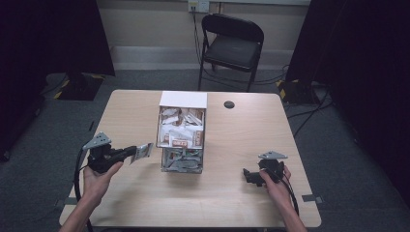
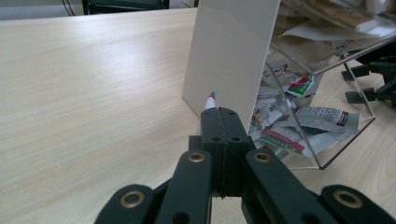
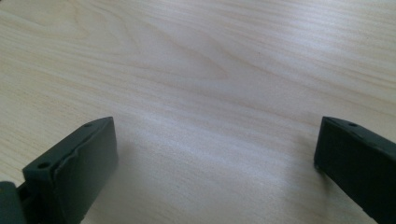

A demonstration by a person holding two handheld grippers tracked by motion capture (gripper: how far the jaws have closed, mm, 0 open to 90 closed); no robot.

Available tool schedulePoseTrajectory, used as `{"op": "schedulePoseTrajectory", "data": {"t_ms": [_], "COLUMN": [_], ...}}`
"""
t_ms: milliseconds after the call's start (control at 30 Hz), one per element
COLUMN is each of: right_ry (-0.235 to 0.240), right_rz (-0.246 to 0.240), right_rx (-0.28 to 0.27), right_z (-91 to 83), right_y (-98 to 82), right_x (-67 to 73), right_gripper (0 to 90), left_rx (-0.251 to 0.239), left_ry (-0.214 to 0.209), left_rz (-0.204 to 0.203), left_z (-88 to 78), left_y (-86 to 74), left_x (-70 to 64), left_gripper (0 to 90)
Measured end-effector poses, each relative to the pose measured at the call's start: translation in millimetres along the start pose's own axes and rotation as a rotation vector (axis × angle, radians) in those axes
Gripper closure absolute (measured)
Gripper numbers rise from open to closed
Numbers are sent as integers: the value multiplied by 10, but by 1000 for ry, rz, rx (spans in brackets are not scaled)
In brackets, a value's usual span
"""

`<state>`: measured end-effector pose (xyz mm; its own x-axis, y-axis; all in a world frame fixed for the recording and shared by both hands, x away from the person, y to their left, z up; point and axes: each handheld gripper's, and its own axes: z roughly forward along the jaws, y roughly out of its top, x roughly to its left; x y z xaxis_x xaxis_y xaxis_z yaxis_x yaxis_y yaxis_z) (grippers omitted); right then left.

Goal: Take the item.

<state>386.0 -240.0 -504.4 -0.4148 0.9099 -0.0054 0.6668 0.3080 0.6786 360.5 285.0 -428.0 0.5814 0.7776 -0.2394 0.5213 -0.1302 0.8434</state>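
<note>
A clear plastic box (image 1: 182, 137) with a white back panel (image 2: 229, 60) stands at the table's middle, holding several paper and foil sachets (image 2: 322, 117) on two levels. My left gripper (image 1: 132, 154) hovers just left of the box, shut on a silvery sachet (image 1: 144, 151). In the left gripper view that sachet (image 2: 212, 97) shows edge-on, its tip poking out past the closed jaws of the left gripper (image 2: 223, 114). My right gripper (image 1: 249, 177) rests low over the table right of the box, open, with bare wood between the jaws of the gripper (image 3: 215, 154).
The light wood table (image 1: 241, 203) has a small black round cap (image 1: 229, 104) near its far edge. A black folding chair (image 1: 232, 41) stands behind the table. Dark curtains hang at both sides, and cables run across the floor.
</note>
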Motion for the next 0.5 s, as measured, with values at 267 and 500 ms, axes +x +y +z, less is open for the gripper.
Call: {"op": "schedulePoseTrajectory", "data": {"t_ms": [267,500], "right_ry": [0,0], "right_rz": [0,0], "right_rx": [0,0], "right_z": [0,0], "right_y": [0,0], "right_x": [0,0], "right_gripper": [0,0], "left_rx": [42,66], "left_ry": [14,31], "left_rz": [-3,-25], "left_z": [95,171], "left_y": [-68,-105], "left_x": [50,118], "left_gripper": [900,900]}}
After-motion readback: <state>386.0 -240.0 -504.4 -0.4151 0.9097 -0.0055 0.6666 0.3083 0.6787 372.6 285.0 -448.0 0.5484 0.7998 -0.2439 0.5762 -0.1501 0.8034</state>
